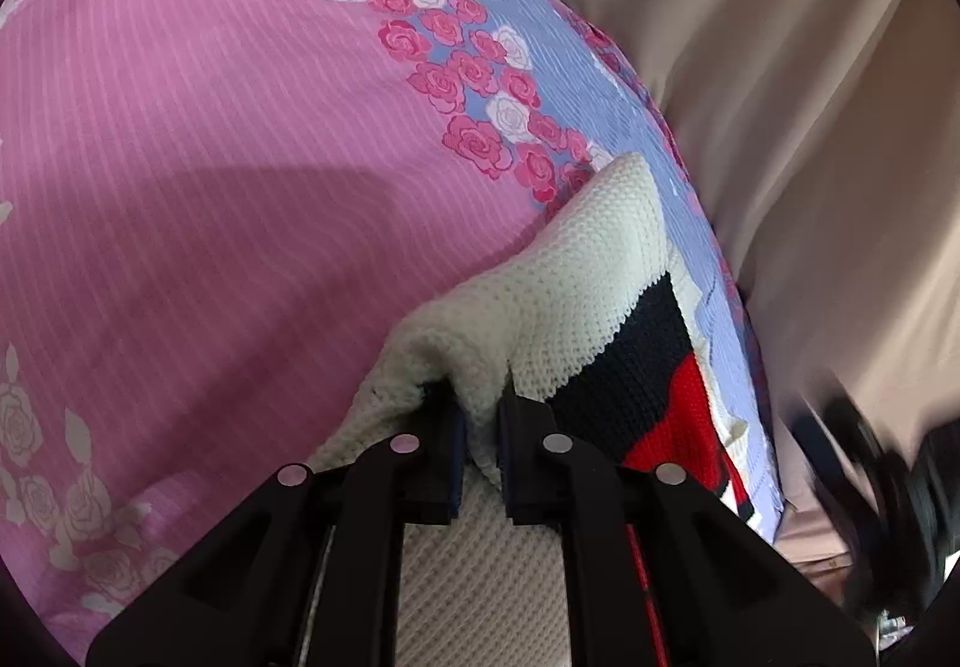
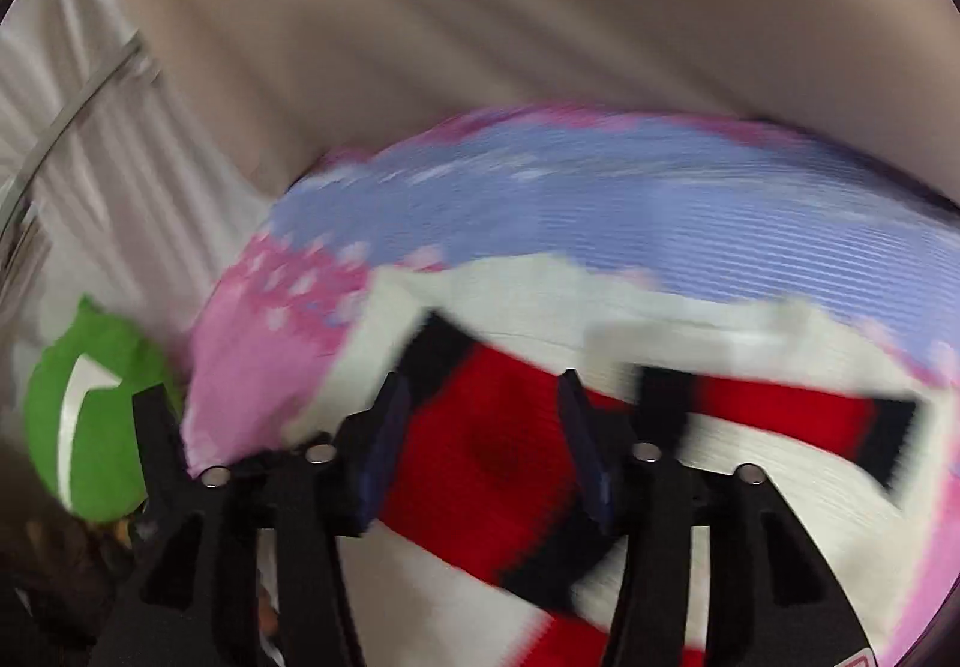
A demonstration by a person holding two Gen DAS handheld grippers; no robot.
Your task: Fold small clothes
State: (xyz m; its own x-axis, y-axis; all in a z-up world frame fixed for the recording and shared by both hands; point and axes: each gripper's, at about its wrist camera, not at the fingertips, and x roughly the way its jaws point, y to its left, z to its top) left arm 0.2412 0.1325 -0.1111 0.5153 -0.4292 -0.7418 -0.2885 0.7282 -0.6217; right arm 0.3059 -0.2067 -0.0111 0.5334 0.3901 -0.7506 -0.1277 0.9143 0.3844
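Observation:
A small cream knit sweater [image 1: 558, 295] with black and red stripes lies on a pink and blue rose-print bedsheet [image 1: 210, 126]. My left gripper [image 1: 480, 421] is shut on a bunched cream fold of the sweater and lifts it off the sheet. In the right wrist view the picture is motion-blurred. My right gripper [image 2: 486, 421] is open, its jaws wide apart, just above the sweater's red and black stripes [image 2: 480, 451], holding nothing.
Beige curtain folds [image 1: 780, 66] hang beyond the bed's far edge. A green and white object [image 2: 90, 409] lies left of the bed in the right wrist view. A dark blurred shape [image 1: 870, 457] sits at the lower right of the left wrist view.

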